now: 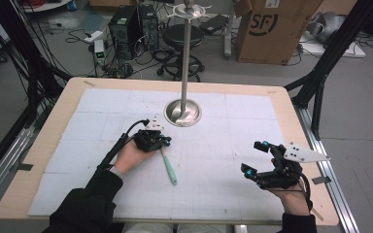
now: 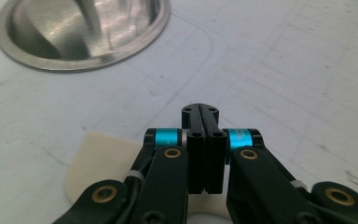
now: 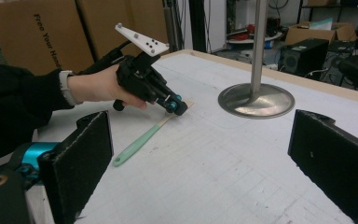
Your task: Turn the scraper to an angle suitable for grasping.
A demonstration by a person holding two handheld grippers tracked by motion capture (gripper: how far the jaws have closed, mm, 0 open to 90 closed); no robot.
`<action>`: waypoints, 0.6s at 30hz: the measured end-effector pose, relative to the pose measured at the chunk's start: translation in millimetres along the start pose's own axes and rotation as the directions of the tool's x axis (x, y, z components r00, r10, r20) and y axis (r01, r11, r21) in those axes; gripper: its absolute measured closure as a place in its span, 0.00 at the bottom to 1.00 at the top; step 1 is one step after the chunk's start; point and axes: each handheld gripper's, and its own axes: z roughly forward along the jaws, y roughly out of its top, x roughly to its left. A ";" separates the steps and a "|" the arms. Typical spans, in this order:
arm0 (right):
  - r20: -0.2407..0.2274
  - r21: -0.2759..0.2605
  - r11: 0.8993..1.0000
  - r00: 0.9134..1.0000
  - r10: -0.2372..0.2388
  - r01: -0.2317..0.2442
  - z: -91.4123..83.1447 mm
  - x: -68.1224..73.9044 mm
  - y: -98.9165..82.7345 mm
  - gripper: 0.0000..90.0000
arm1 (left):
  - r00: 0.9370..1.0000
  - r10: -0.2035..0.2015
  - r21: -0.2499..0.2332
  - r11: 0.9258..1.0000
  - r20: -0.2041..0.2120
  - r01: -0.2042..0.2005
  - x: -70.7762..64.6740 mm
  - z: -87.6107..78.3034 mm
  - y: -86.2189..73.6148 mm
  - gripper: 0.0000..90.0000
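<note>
- Spatula (image 1: 168, 167): pale green handle lying flat on the white mat (image 1: 213, 194), near the middle of the desk (image 1: 43, 141); its cream blade end runs under the left gripper (image 1: 150, 138) and is partly covered by it; in the left gripper view a cream blade (image 2: 100, 161) lies just behind and beneath the fingers (image 2: 216, 144), its lower edge cut off by the frame.
- Left gripper: fingers pressed together, nothing between them; tips low over the blade end of the spatula; whether they touch it cannot be told.
- Right gripper (image 1: 257, 158): held at the right side of the desk, well apart from the spatula; fingers (image 3: 81, 149) spread wide, nothing between them.
- Metal stand (image 1: 184, 73): round base (image 1: 183, 114) just beyond the left gripper; base cut off at the top of the left gripper view.
</note>
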 end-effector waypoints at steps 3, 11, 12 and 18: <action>-0.001 0.002 1.000 1.000 0.001 -0.001 0.4 -1.1 -0.6 0.06 | 1.000 -0.010 0.004 1.000 0.001 0.010 4.7 2.0 -0.7 1.00; -0.008 -0.003 1.000 1.000 0.008 -0.008 3.3 -3.4 -0.4 0.06 | 1.000 0.012 0.024 1.000 0.000 -0.012 14.4 8.3 0.8 1.00; -0.006 -0.001 1.000 1.000 0.004 -0.004 3.9 -4.0 -0.7 0.06 | 1.000 0.020 0.030 0.999 0.000 -0.020 14.2 9.2 2.3 1.00; -0.012 0.002 1.000 1.000 0.011 -0.011 6.8 -3.8 -1.0 0.06 | 1.000 -0.008 0.063 0.998 0.006 0.008 15.7 9.9 6.0 1.00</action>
